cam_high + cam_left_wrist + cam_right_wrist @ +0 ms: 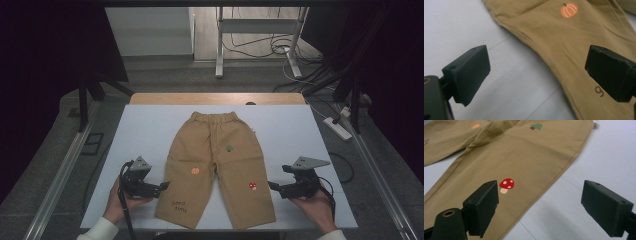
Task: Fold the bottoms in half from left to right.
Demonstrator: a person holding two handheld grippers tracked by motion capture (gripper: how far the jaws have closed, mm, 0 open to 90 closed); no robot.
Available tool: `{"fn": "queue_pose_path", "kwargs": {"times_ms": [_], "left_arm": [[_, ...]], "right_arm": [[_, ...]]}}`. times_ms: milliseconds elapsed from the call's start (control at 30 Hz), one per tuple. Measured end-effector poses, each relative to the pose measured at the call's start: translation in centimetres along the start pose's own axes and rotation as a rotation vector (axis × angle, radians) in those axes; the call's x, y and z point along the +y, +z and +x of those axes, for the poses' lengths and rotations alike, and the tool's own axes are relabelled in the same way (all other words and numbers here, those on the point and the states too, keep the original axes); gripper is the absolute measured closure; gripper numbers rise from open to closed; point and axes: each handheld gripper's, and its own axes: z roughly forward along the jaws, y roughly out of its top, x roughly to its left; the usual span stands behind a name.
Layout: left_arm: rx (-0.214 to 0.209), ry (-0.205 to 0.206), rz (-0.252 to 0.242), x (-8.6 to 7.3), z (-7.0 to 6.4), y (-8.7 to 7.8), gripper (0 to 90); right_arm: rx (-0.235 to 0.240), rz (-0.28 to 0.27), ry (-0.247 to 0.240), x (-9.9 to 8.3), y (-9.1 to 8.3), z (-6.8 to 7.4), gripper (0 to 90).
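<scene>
A white sheet covered the counter [140,135], with grey floor and cables beyond it. The tan trousers [215,165] lay flat in the middle of it, waistband at the far end and both leg hems toward you, so their long axis ran straight away from you. You held your left tool [161,187] just outside the outer seam of the leg nearer your left hand, and your right tool [272,186] just outside the opposite leg's outer seam; each sat low on its leg, near the hem, and each was about equally close to its own side. Both tools stood with their jaws wide apart, gripping nothing. In the left gripper view the seam edge ran between the jaws, with the pumpkin print [569,10] farther up the leg. In the right gripper view the mushroom print [506,185] lay just beside one jaw, and the seam again crossed the gap. I judged that each tool needed to move inward over its own seam to pinch the cloth
</scene>
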Motion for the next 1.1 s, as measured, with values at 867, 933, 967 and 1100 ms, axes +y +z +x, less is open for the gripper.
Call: {"fn": "queue_pose_path", "kwargs": {"times_ms": [867,933,967,1100], "left_arm": [[-0.025,-0.018,-0.016,0.4,0.1,0.1,6.6],[-0.026,-0.014,-0.018,0.5,0.1,0.2,6.6],[-0.025,-0.013,-0.018,0.6,0.1,0.2,6.6],[-0.030,-0.017,-0.025,0.9,0.3,0.3,6.9]], "right_arm": [[0.002,0.002,-0.022,0.5,0.7,0.9,15.1],[0.004,0.008,-0.028,0.6,0.9,1.2,15.1],[0.007,0.003,-0.026,0.6,0.9,1.3,15.2],[0.011,-0.018,-0.022,1.0,1.0,1.9,15.8]]}}
